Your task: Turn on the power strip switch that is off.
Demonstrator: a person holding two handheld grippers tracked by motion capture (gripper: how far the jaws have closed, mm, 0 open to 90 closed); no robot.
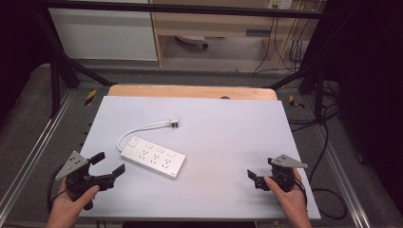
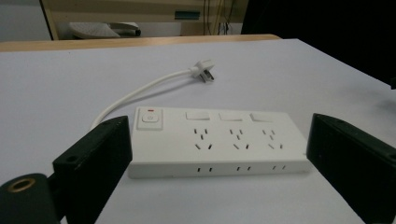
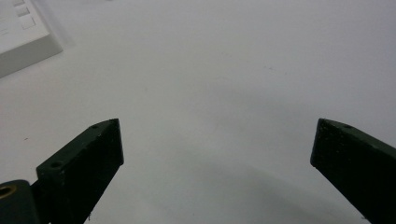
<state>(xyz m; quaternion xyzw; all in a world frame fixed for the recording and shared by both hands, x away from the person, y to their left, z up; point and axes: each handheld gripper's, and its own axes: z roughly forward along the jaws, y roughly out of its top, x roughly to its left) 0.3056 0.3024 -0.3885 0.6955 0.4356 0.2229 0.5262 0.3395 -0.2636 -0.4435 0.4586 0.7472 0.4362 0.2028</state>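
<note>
Power strip [image 1: 152,159] lies flat left of centre on the table [image 1: 228,142], sockets up, cord looped back to its plug [image 1: 174,123], which lies loose. Left gripper [image 1: 108,166] sits just beside it, jaws wide and squared to its long side, likely lining up a grasp. Right gripper [image 1: 253,176] waits well apart, jaws wide, holding nothing.

White power strip [image 1: 152,159] with red-marked switch on pale grey table [image 1: 228,142].
</note>
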